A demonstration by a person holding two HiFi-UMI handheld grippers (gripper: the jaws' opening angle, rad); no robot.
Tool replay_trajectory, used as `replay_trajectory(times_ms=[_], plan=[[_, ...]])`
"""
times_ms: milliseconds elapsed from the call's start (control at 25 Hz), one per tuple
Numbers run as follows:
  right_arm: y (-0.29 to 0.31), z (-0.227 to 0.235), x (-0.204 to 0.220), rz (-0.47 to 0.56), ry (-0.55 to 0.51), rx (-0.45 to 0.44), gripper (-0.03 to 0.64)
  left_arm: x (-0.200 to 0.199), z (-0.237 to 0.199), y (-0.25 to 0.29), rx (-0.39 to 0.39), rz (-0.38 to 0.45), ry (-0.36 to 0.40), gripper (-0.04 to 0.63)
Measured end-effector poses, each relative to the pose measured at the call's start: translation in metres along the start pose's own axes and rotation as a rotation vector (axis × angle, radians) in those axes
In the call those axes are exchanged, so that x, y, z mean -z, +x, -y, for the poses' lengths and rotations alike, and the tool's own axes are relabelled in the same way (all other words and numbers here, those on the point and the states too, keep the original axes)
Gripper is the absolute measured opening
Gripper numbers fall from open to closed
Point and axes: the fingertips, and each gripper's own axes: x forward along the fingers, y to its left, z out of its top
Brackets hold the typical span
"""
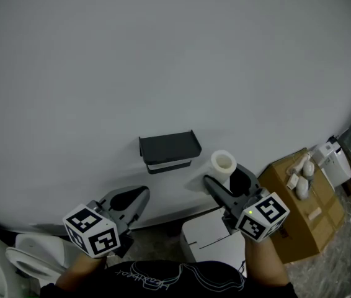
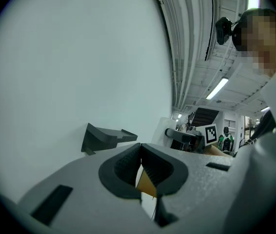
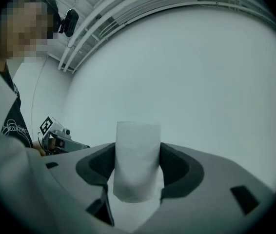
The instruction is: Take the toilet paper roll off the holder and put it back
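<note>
A black wall holder with a small shelf on top hangs on the white wall, with no roll on it. The white toilet paper roll stands upright just to its right, with my right gripper shut on its sides. In the right gripper view the roll fills the gap between the dark pads. My left gripper is below and left of the holder, jaws shut with nothing between them. In the left gripper view the holder juts from the wall ahead of the left gripper.
A brown cardboard box with small white things on top sits at the right. A white cabinet stands below the right gripper. A white toilet is at the bottom left.
</note>
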Motion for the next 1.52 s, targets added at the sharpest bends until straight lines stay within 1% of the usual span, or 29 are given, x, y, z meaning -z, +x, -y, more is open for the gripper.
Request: replay_trajectory(times_ms=[320,640,960,1200,1520], plan=[[0.027,0.009,-0.032,0.047,-0.037,-0.021,0.275,-0.008,-0.015,0.003,-0.007,0.009,0.018,0.005],[0.059,0.020,-0.045,0.059,-0.047,-0.034,0.275,-0.006,-0.036,0.011,-0.015,-0.006,-0.002,0.005],[0.087,0.029,-0.035,0.028,-0.046,-0.045,0.275,-0.004,-0.051,0.009,-0.035,0.000,-0.019,0.005],[0.114,0.035,-0.020,-0.006,-0.038,-0.046,0.275,-0.001,-0.072,0.005,-0.052,0.001,-0.033,0.005],[0.128,0.038,-0.008,-0.034,-0.030,-0.052,0.276,-0.003,-0.090,0.001,-0.083,0.005,-0.060,0.005]])
